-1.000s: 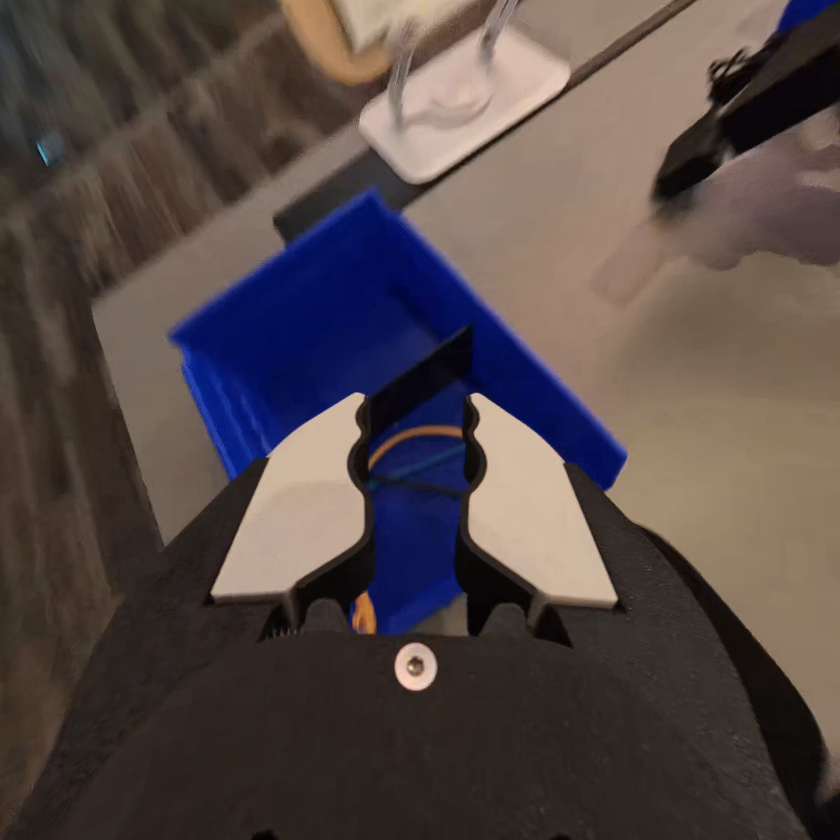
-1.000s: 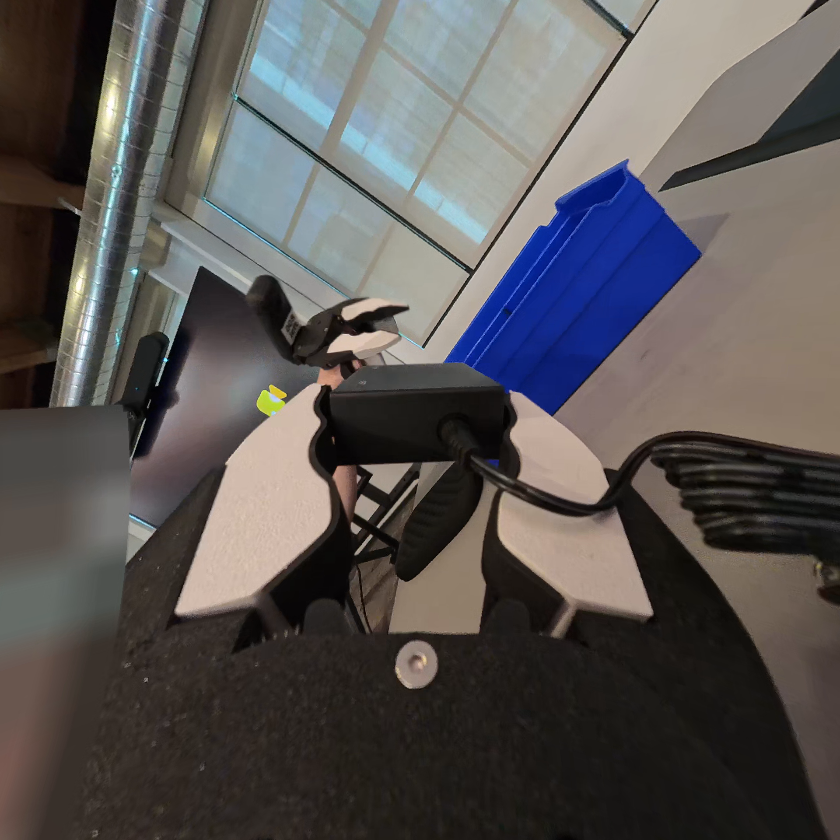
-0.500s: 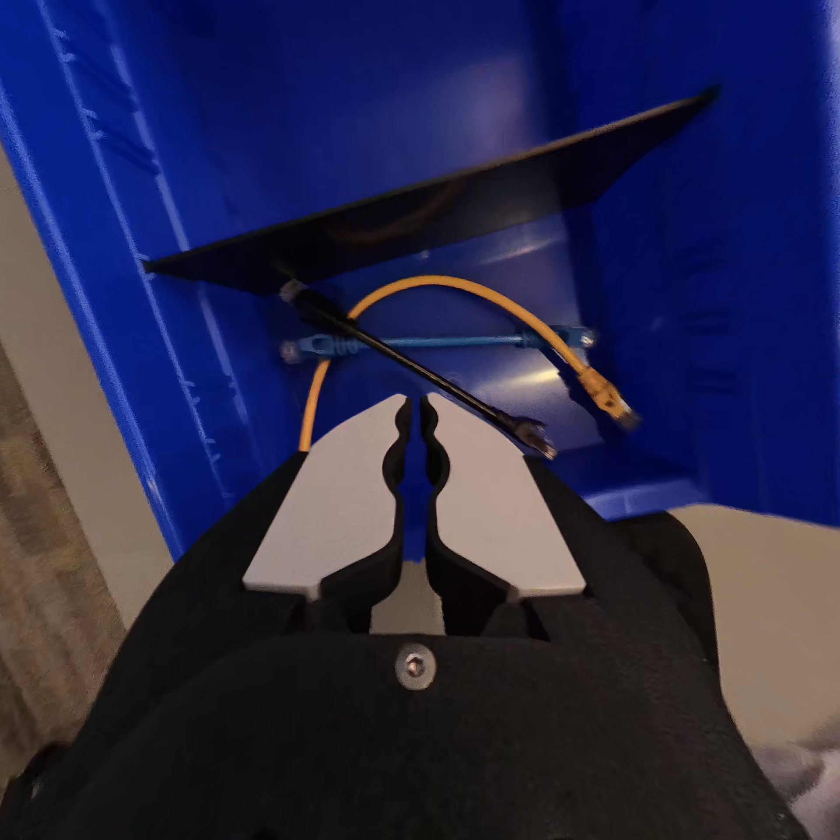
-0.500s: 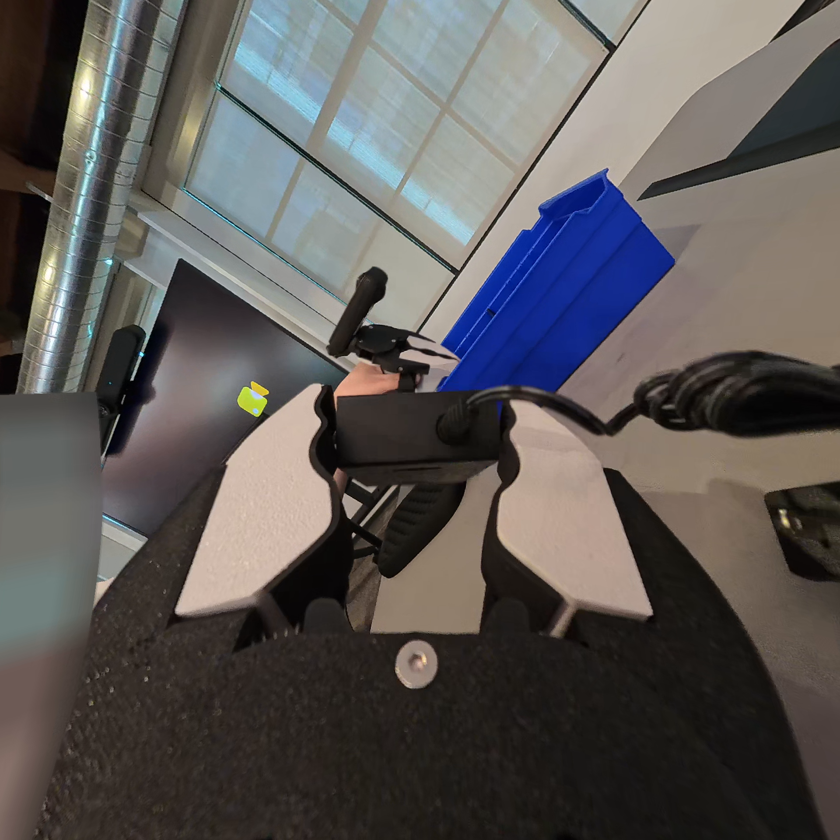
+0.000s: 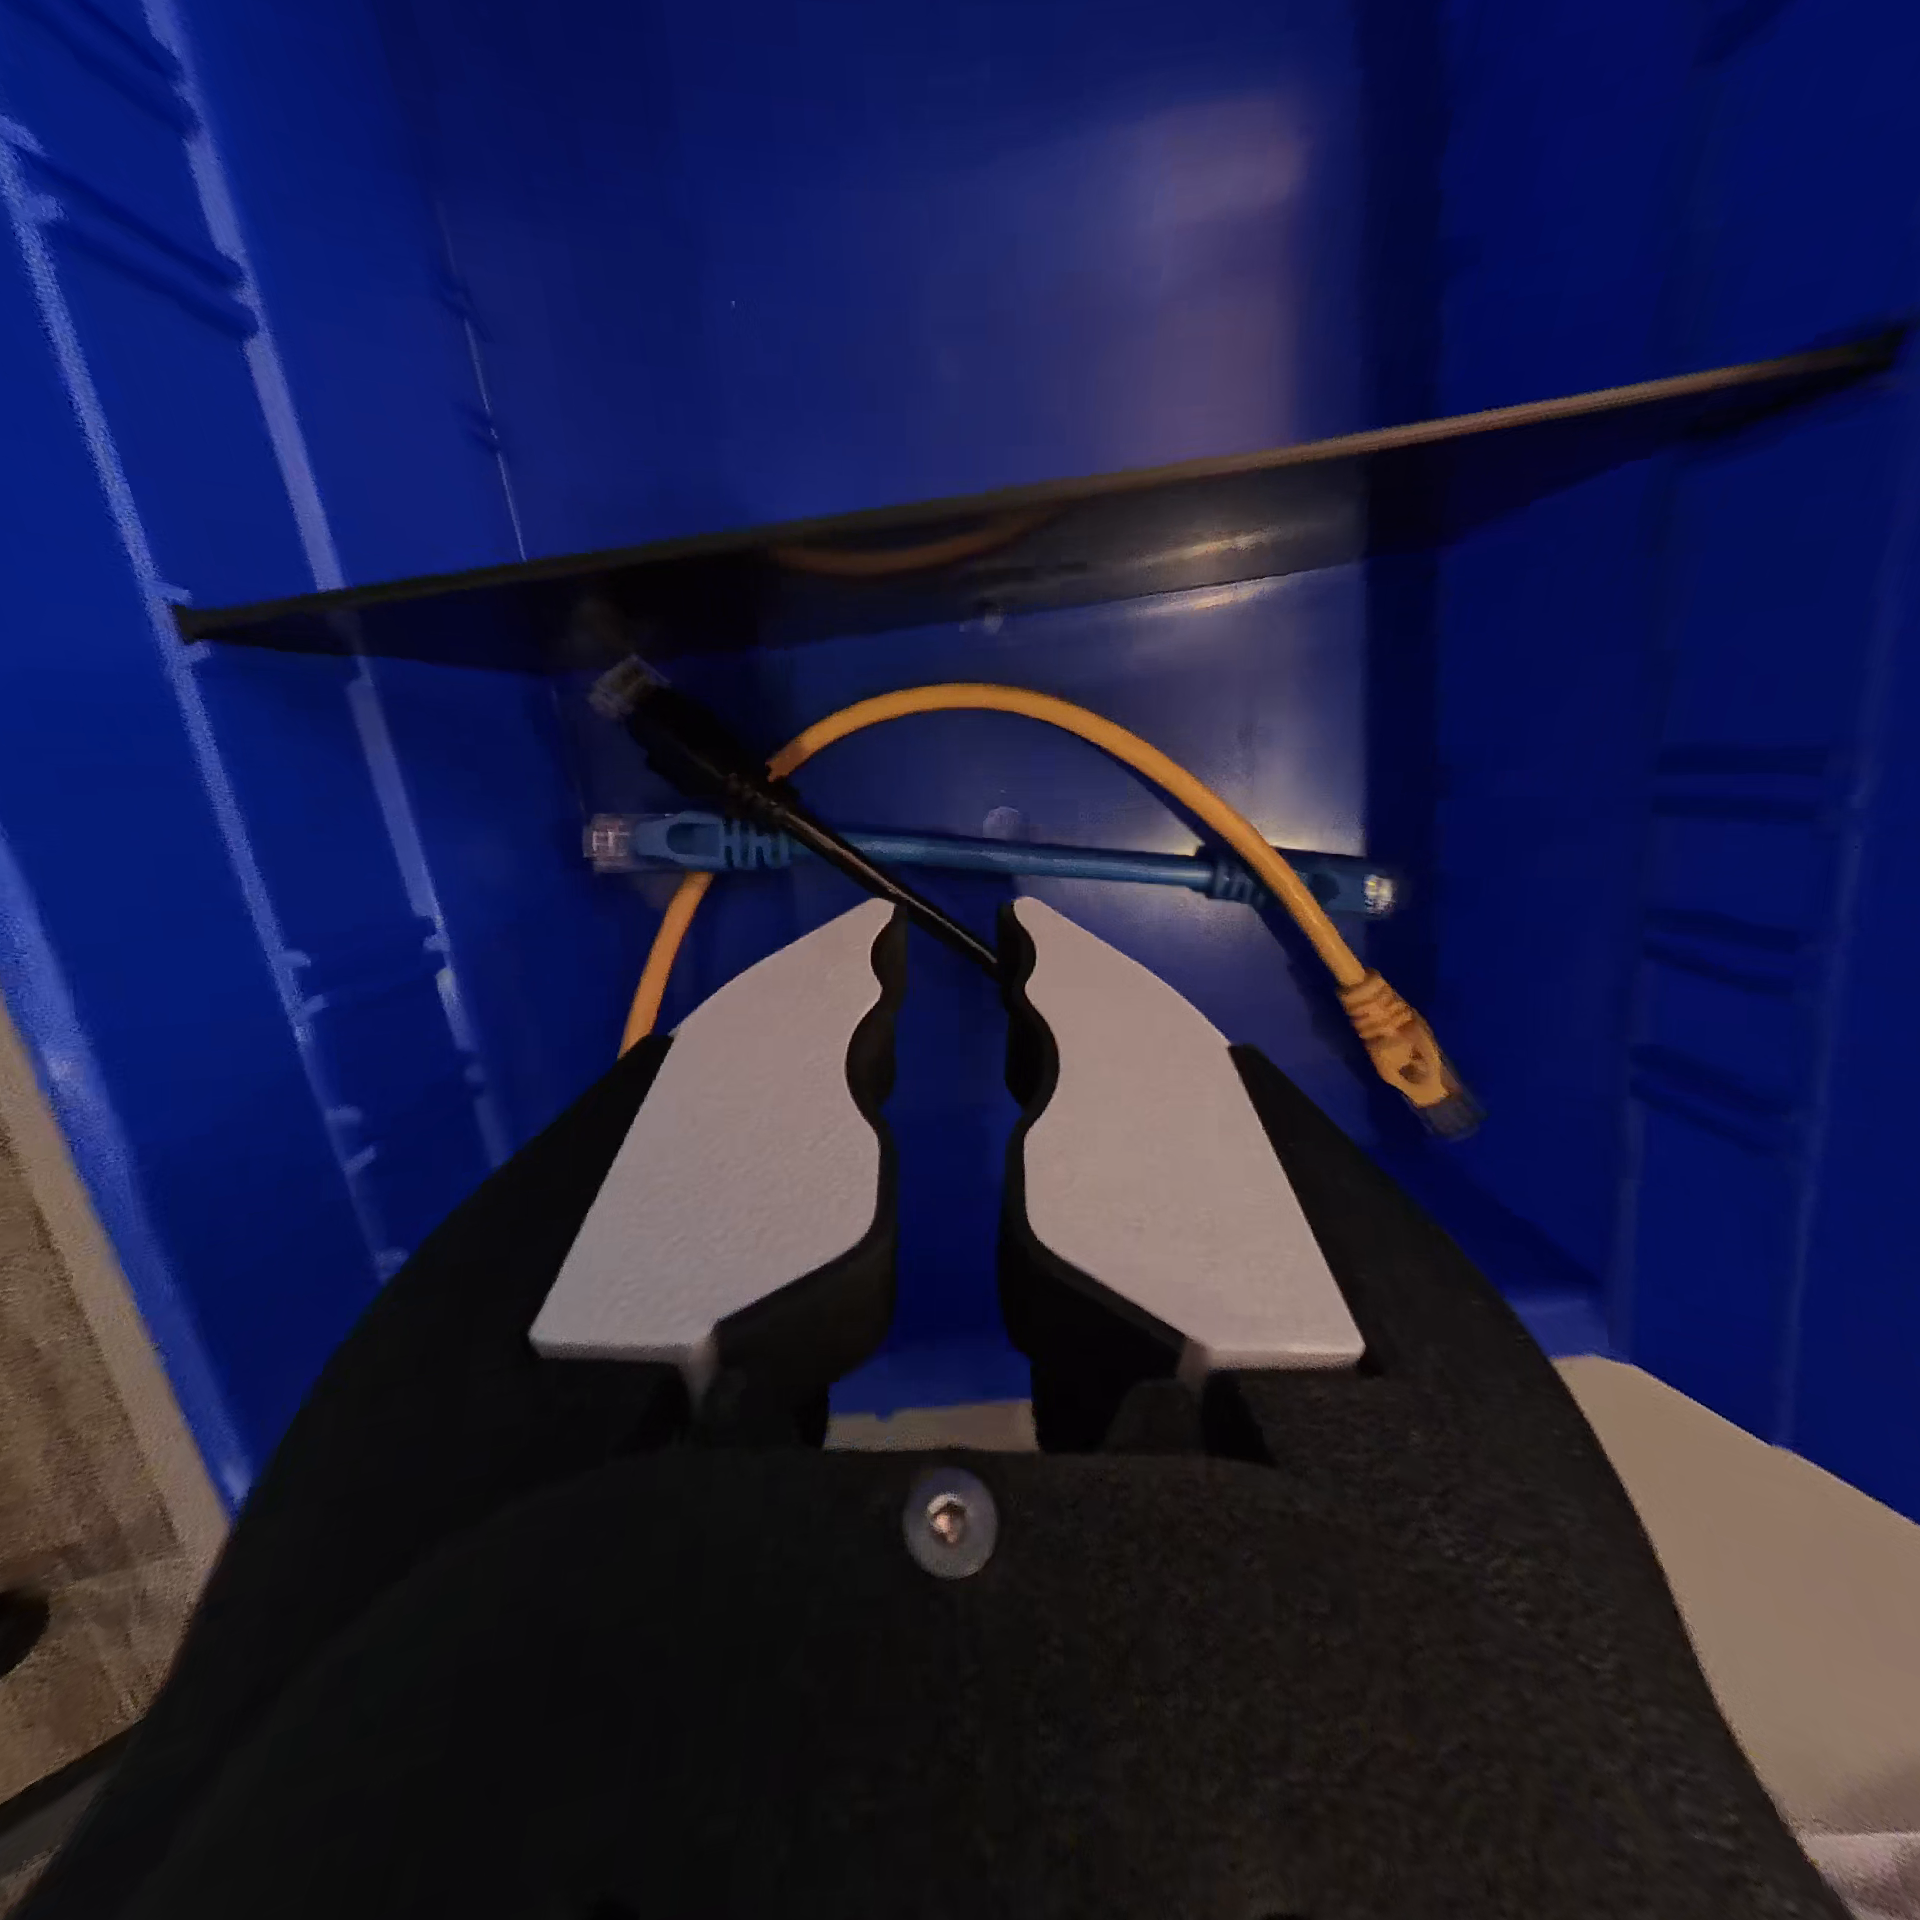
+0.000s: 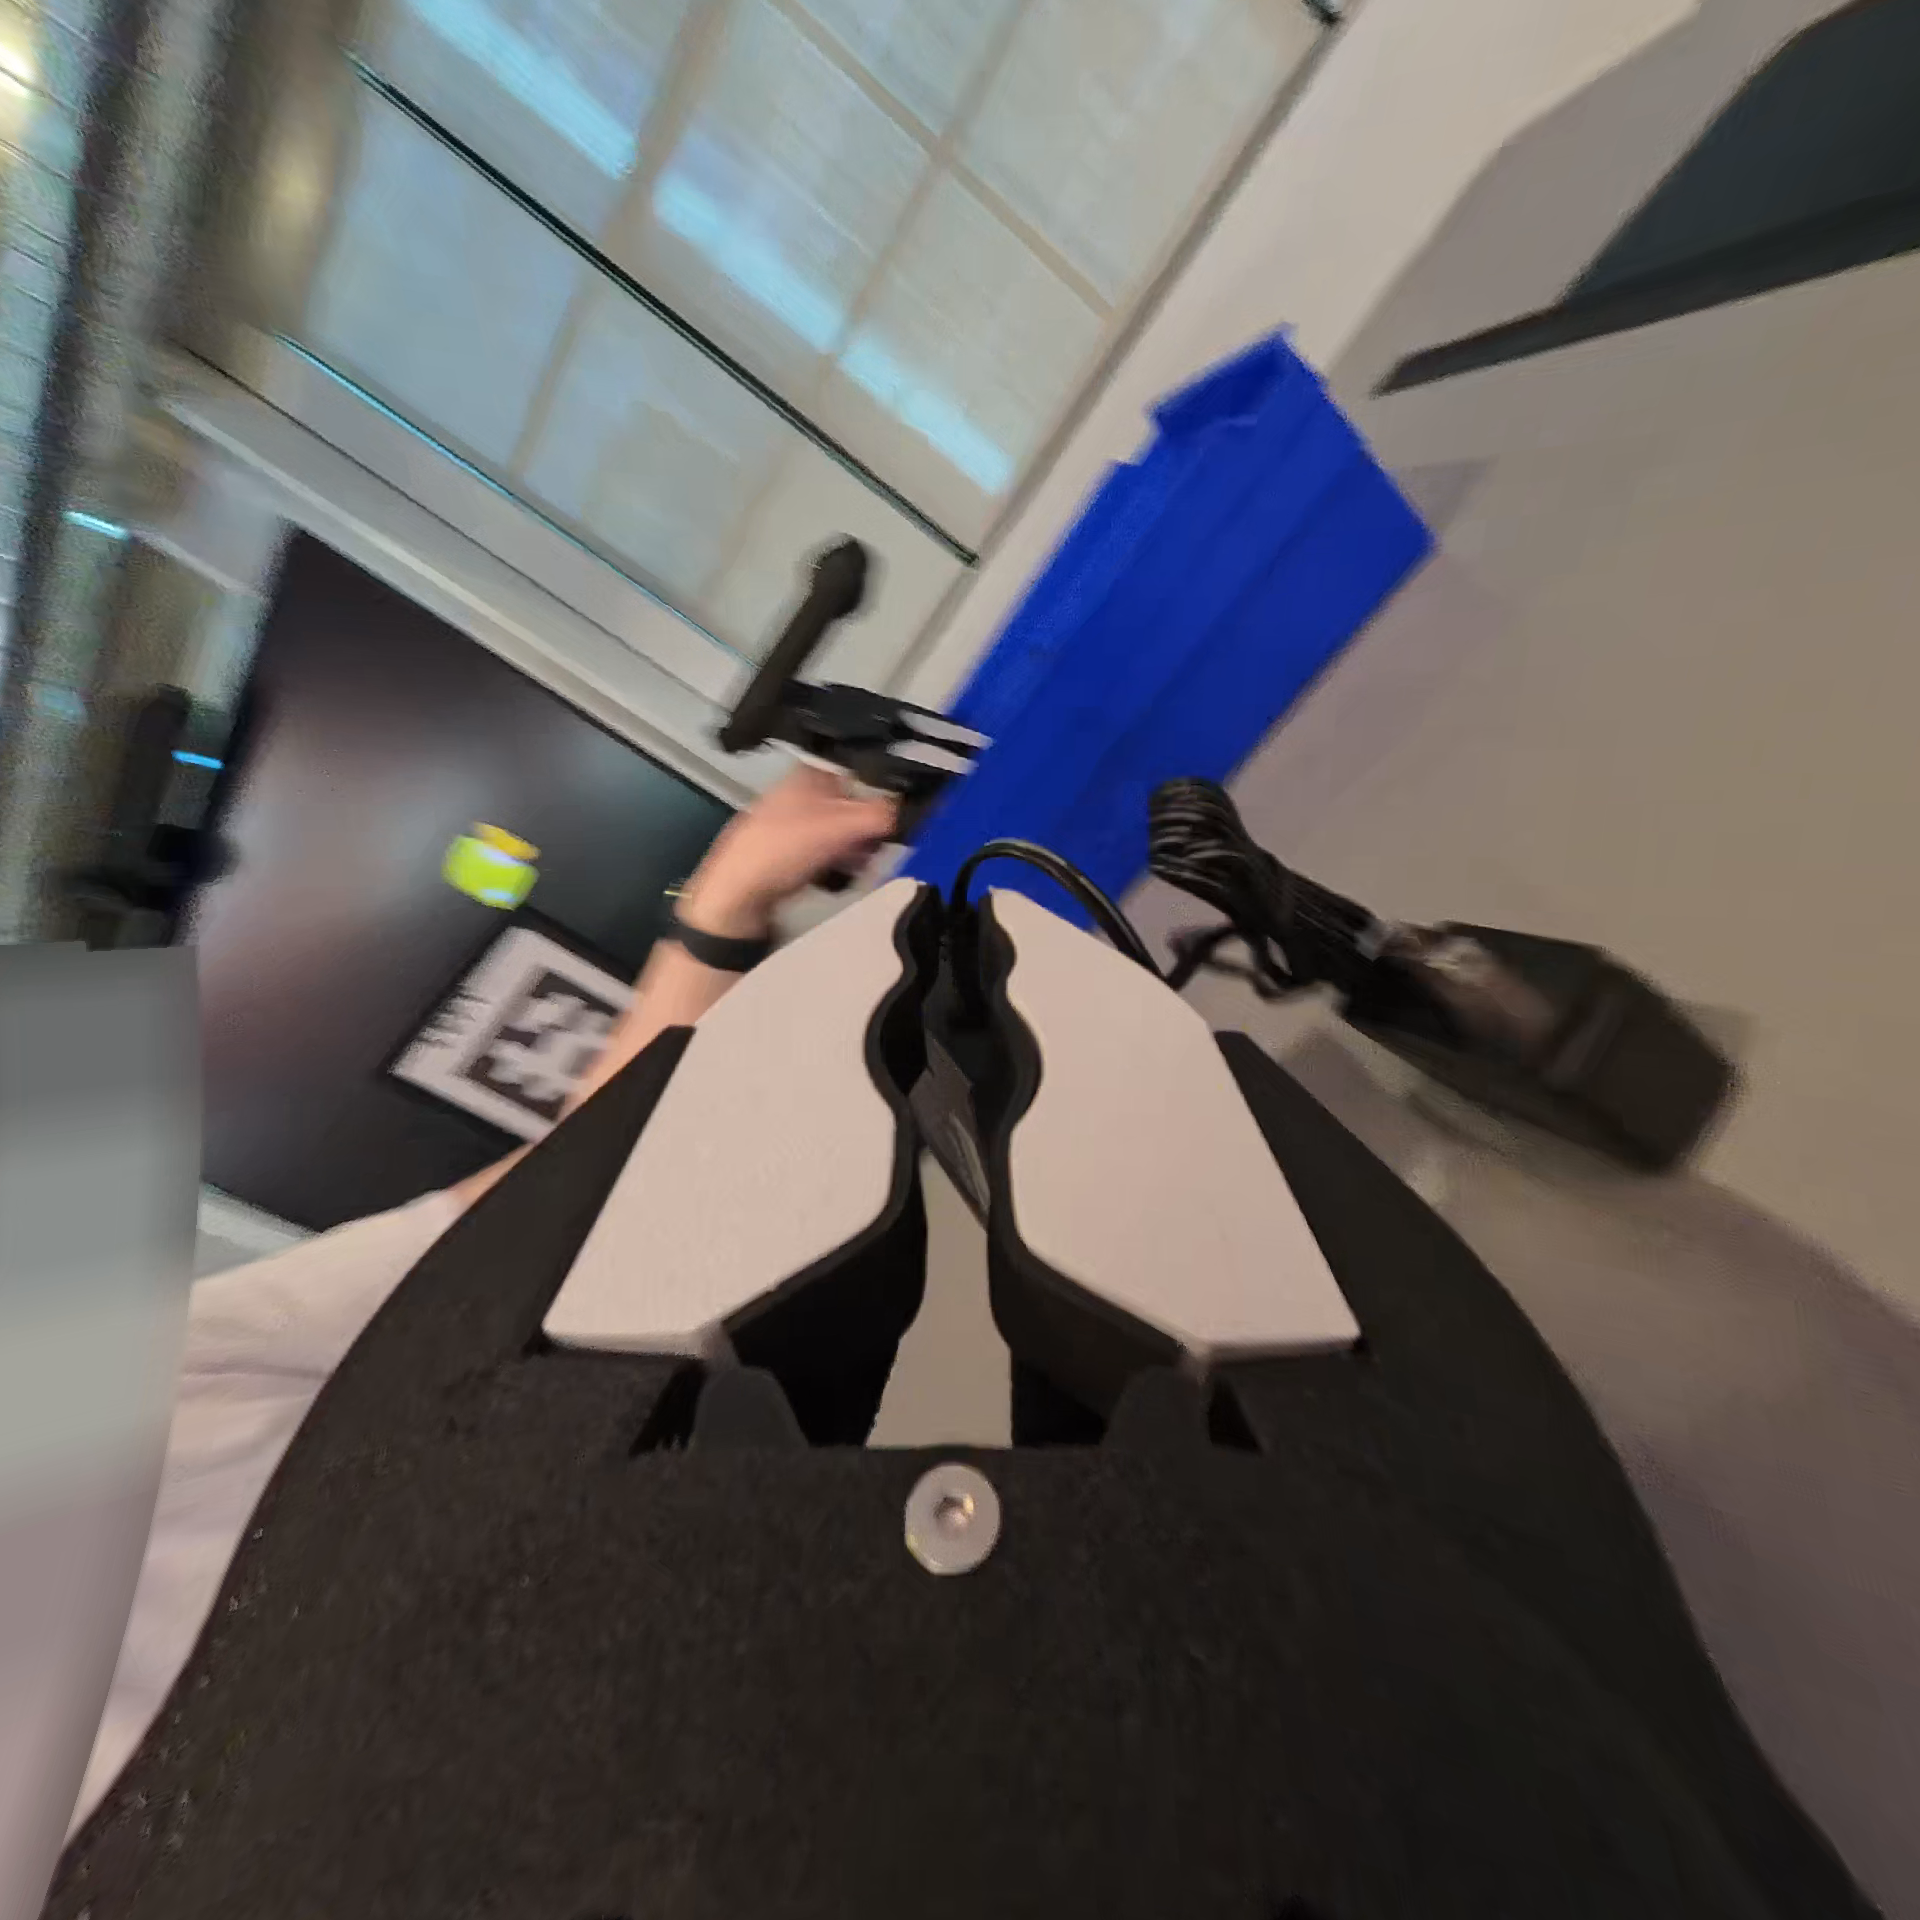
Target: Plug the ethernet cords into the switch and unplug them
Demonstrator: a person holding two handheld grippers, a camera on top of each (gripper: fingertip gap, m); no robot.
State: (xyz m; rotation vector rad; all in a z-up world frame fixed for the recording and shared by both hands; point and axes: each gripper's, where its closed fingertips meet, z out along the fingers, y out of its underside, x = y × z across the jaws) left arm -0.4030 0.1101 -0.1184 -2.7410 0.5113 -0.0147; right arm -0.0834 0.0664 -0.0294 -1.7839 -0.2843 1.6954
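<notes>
Inside the blue bin [image 5: 935, 312] on the bench [image 6: 1662, 727], three ethernet cords lie crossed; the left claw [image 5: 951, 914], spread, straddles the black cord [image 5: 831, 842], ungripped. Fetching appears under way; pinching that cord likely comes next. The right claw [image 6: 956, 914] pinches the switch's power cable [image 6: 1039, 868].

Inside the blue bin [image 5: 1039, 312] it's dim, with soft glare patches on the floor of it and faint reflections on the dark divider [image 5: 1039, 540]; the cords look reasonably sharp. Over on the right side, daylight pours through the big window [image 6: 675, 312], and everything smears with motion blur, perhaps worst at the black adapter [image 6: 1538, 1039]. Edges bend like a fisheye.
</notes>
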